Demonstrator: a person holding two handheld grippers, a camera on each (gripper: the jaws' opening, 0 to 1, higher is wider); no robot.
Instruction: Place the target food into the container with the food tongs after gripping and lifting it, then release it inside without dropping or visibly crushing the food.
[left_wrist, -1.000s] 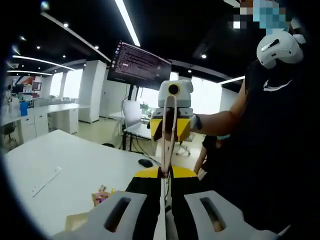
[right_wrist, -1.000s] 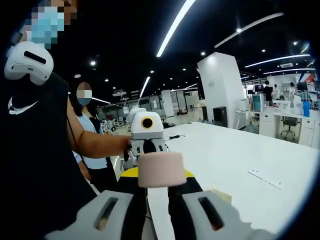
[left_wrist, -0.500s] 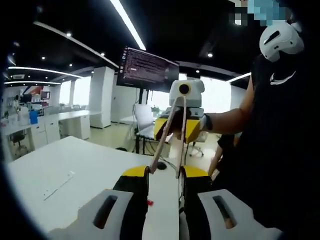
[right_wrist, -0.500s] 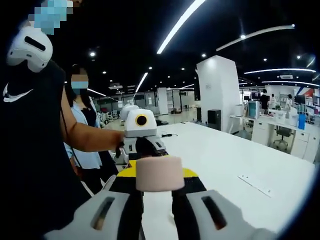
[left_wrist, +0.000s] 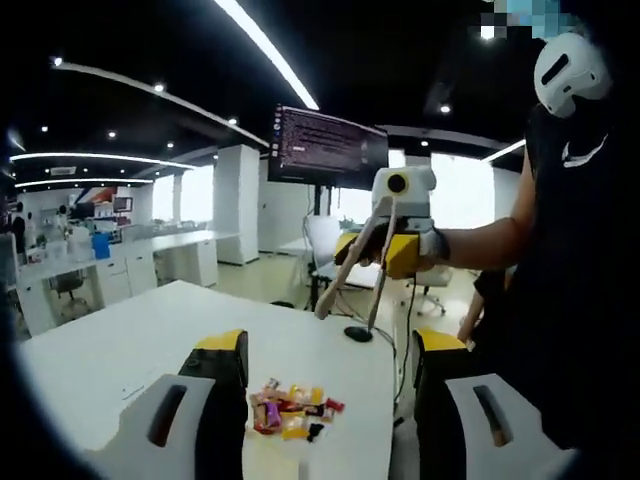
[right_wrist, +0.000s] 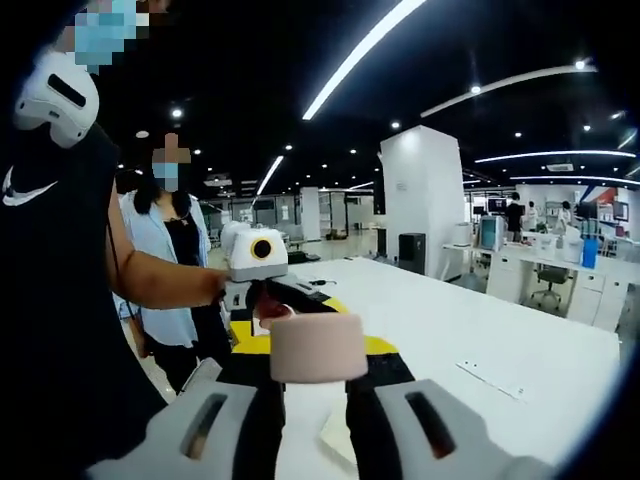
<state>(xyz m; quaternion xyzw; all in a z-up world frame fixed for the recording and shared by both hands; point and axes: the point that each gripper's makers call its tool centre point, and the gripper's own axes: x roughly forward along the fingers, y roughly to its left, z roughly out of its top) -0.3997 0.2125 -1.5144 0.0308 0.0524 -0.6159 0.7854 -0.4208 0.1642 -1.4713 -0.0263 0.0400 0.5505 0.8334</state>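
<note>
Left gripper (left_wrist: 325, 400) gapes wide, holding nothing; right gripper (right_wrist: 318, 395) pinches tongs (right_wrist: 318, 348); no readable writing

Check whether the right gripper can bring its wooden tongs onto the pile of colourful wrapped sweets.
Probably yes. The right gripper holds the wooden tongs open above the white table, beyond the pile of colourful wrapped sweets, nothing between. The left gripper, jaws open, flanks the pile and may crowd it.
</note>
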